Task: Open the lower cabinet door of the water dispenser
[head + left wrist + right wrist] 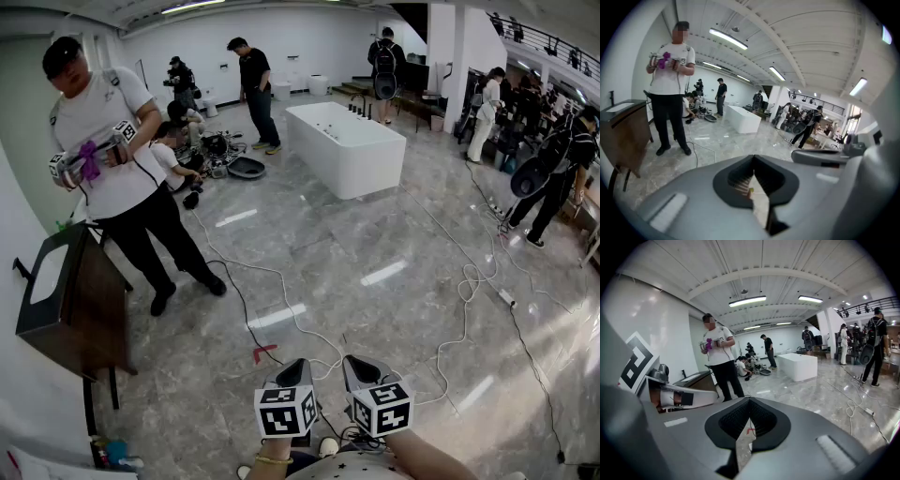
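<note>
Over the glossy grey stone floor point(394, 225) of a wide hall: not finding the water dispenser or its lower door in any view. Risking a walk toward the wrong thing, with the long white rectangular tub point(345, 148) ahead and the dark brown wooden cabinet point(70, 309) at left. Risking a trip on the loose white cables point(466, 279) snaking across the path. Holding left gripper point(298, 367) and right gripper point(354, 366) low, side by side, both clenched on nothing; needing to release before any handle.

floor point(375, 234): shiny grey marble, pale veins
tub point(342, 141): plain white, nothing fancy
stand point(80, 309): dark brown, white panel on top
marker cubes point(286, 411): black-and-white squares
tape point(263, 354): red
cables point(466, 281): white, some black
</note>
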